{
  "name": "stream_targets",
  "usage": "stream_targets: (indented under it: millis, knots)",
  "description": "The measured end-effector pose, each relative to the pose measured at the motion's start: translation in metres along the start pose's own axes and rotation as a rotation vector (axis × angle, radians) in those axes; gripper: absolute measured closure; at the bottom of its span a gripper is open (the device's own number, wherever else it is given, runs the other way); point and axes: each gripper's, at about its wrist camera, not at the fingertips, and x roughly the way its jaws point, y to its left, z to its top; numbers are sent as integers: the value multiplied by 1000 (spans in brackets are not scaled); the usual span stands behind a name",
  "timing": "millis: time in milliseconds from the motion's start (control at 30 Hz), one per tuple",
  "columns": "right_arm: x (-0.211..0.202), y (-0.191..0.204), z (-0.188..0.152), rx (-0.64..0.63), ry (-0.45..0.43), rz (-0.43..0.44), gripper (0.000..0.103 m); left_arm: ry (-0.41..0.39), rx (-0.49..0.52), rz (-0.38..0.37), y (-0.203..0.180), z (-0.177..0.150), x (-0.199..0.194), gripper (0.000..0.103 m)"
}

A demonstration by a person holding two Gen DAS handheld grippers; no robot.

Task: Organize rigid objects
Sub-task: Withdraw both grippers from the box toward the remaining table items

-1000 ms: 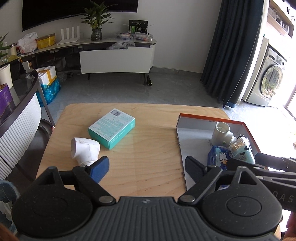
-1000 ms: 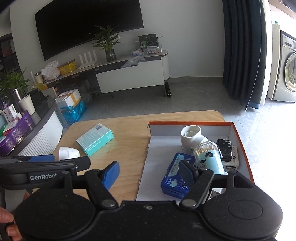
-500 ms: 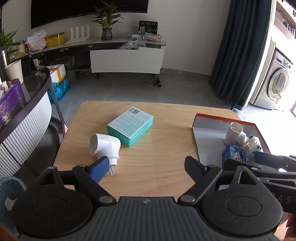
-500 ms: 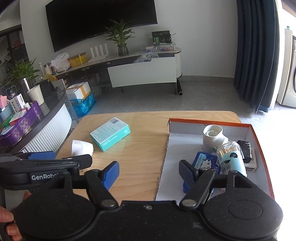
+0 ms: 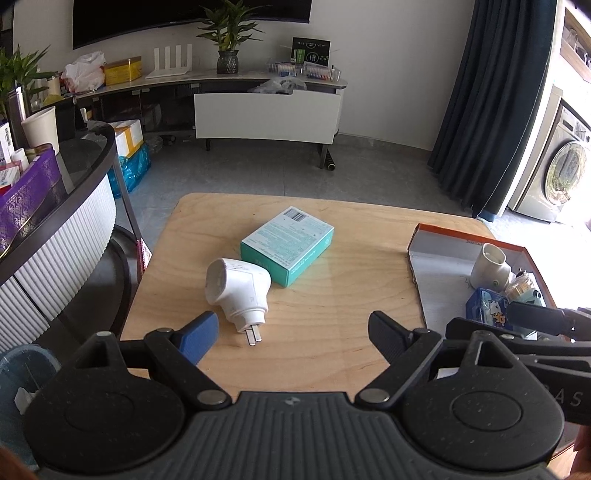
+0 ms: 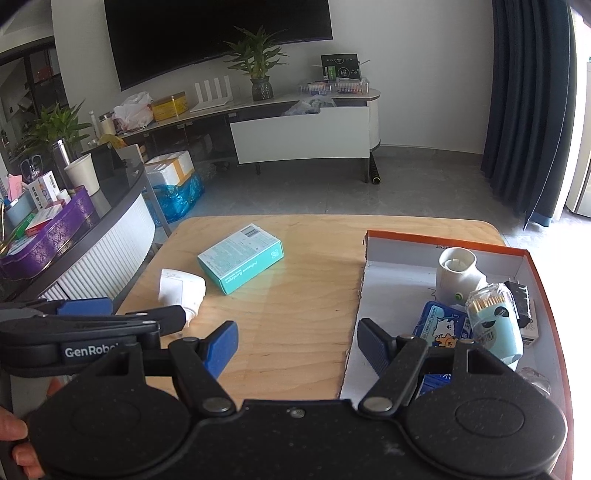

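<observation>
Left gripper (image 5: 291, 332) hovers open and empty above the table (image 5: 332, 332), just short of the plug (image 5: 238, 291). Right gripper (image 6: 297, 339) is likewise open and empty. Teal box (image 5: 288, 244) lies just behind the plug; the tray (image 5: 436, 288) sits well to its right.

Home living room: television (image 6: 207, 33), washing machine (image 5: 561, 173)

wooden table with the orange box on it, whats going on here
A person holds two grippers over the wooden table, both open and empty. The left gripper faces a white plug adapter and a teal box lying loose. The right gripper sits by the orange-rimmed box, already holding several items.
</observation>
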Motion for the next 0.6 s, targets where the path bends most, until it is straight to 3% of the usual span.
stream_targets:
  millis: [600]
  knots:
    - [38,23,-4,-20,50,46,18,32,-38,13,32,-8,25,14]
